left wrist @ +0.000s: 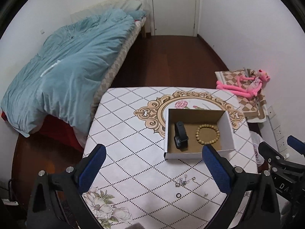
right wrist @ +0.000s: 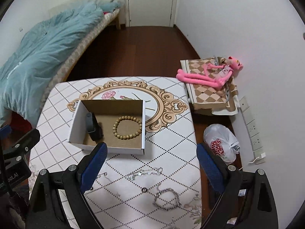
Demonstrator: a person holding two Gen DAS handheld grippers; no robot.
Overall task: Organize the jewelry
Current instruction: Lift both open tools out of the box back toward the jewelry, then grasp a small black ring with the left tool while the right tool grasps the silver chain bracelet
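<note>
both grippers hang low over the near edge of the surface (right wrist: 171, 143), blue pads showing, and neither one is holding a thing. left gripper (left wrist: 154, 169) has its jaws spread wide, nothing between them but patterned cloth. right gripper (right wrist: 152, 169) is the same, jaws wide apart, hovering above the loose pieces.

right under that right one lies a silver chain bracelet (right wrist: 167, 198), flat on the cloth near the front edge. just beyond it, a thin silver necklace (right wrist: 144, 172) stretched out sideways, and between the two a small dark ring (right wrist: 144, 189). another fine chain (right wrist: 102, 175) lies beside the left pad of the right gripper, partly hidden. from the left wrist view the ring (left wrist: 178, 195) and a tangle of thin chain (left wrist: 184, 180) sit between the left gripper's fingers, all of it outside the box.

further back, the white cardboard box (right wrist: 76, 126) sits open on the surface, brown inside. in it, a black smartwatch (right wrist: 93, 127) lies along the left side, and a wooden bead bracelet (right wrist: 127, 126) lies flat beside it, the two apart. same pair shows in the left view, watch (left wrist: 181, 138) and beads (left wrist: 207, 134).

off the surface, a pink plush toy (right wrist: 209, 74) sprawls on a checked cushion by the wall, a white plastic bag (right wrist: 221, 143) sits on the floor below it, and a bed with a blue duvet (left wrist: 66, 66) runs along the left.
</note>
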